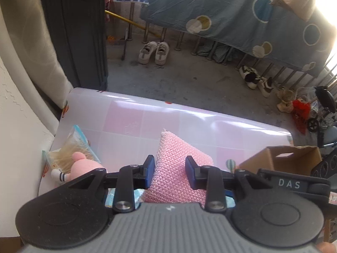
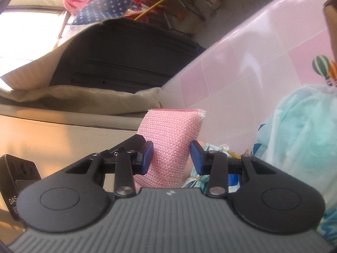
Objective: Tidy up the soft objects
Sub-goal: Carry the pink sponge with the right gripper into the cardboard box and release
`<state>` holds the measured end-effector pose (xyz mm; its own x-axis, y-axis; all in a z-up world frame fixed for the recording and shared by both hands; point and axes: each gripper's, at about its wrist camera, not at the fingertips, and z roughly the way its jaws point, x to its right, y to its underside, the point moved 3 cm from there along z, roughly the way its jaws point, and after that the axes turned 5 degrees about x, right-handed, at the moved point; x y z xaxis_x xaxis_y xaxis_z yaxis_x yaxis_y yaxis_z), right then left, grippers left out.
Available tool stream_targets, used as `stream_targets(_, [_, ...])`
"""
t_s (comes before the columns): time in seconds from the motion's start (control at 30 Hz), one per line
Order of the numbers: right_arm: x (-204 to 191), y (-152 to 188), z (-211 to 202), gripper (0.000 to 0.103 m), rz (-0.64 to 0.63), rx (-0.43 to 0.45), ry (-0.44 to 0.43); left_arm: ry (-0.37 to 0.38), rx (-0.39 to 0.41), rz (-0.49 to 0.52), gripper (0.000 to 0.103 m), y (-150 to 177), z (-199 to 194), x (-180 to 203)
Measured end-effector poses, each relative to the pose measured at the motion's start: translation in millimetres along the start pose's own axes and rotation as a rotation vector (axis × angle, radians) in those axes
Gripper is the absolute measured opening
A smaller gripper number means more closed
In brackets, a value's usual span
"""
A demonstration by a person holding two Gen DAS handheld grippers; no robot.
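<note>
Left hand-held gripper, right hand-held gripper each pinching pink mesh sponge; "DAS" label.

Both views are daylit and bright. In the left wrist view, sunlight burns out the far right corner to white, washing over the hanging sheet. A glare band runs across the far part of the glossy desk. In the right wrist view, the far left window is overexposed. Fisheye distortion bends straight edges near the frame borders. Detail is soft throughout, softest at the edges.
</note>
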<state>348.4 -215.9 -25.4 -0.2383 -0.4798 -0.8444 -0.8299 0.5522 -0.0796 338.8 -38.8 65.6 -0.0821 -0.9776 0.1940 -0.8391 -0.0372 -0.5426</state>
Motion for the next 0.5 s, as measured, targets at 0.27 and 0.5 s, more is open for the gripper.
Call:
stream_targets(0.27, [34, -13, -150, 0.036, 0.004, 0.180, 0.005, 0.132, 0.025, 0.115, 0.032, 23, -25, 120])
stream_targets(0.5, [122, -28, -250, 0.036, 0.066, 0.297, 0.082, 0.226, -0.043, 0.254, 0.033, 67, 11, 233])
